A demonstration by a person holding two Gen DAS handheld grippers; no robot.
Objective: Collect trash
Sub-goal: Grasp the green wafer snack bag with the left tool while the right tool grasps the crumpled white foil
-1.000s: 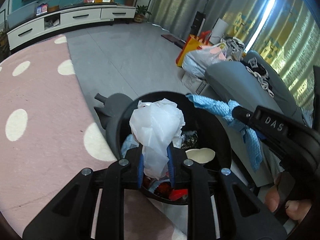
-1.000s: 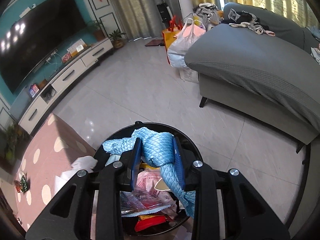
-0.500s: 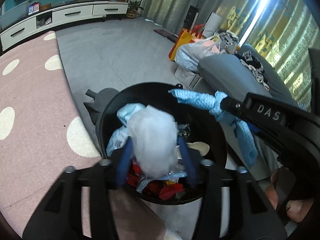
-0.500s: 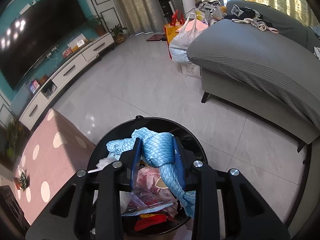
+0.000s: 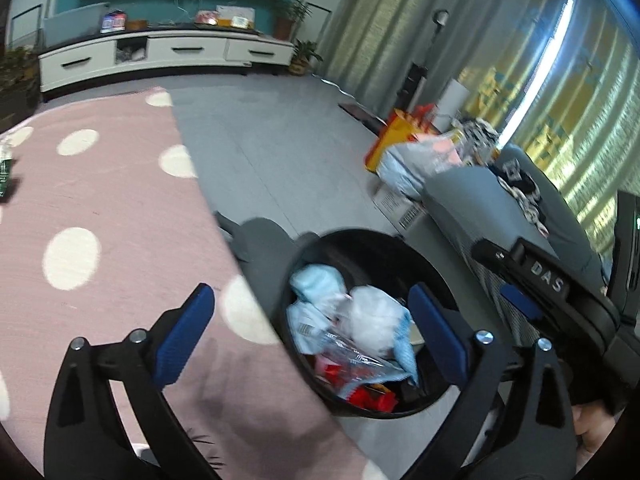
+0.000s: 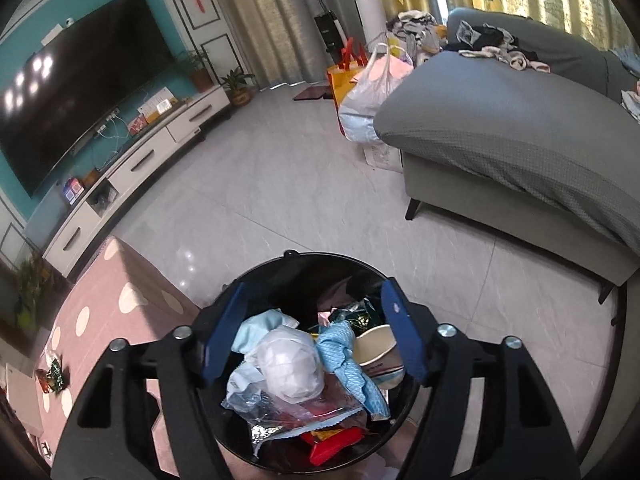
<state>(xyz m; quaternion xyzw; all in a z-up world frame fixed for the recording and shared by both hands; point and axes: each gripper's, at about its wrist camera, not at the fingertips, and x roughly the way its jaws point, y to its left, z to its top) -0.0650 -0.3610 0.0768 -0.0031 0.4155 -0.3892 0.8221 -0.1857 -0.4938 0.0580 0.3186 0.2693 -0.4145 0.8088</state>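
Your left gripper (image 5: 310, 312) has its jaws spread as wide as they go, having just been opening, and nothing is between the blue pads. The black trash bin (image 5: 304, 364) sits below and ahead of it, mostly toward the right-hand finger: that finger's pad hangs over the bin's mouth, while the left-hand pad hangs over the pink dotted rug (image 5: 100, 208) beside the bin. The crumpled white plastic wad (image 5: 372, 320) lies loose on top of the pile inside the bin, below the open jaws and clear of both pads.

Your right gripper (image 6: 312, 328) is also open, though less widely, and its jaws have just been opening too. It hovers straight over the bin (image 6: 276, 276), with both pads inside the outline of the rim. The blue quilted cloth (image 6: 344, 354) lies on the trash heap under the gap, closer to the right-hand pad, touching neither pad. The white wad (image 6: 290, 366) rests just to the left of the cloth, roughly under the middle of the gap. A paper cup (image 6: 376, 350) lies on its side near the right-hand pad, and clear and red wrappers (image 6: 320, 420) fill the near side of the bin, closest to the gripper's body.

In the left wrist view your right gripper (image 5: 516, 276) reaches in from the right edge, above the far right of the bin's rim. A small green wrapper (image 6: 54, 376) lies on the rug, well off to the left of the right gripper.
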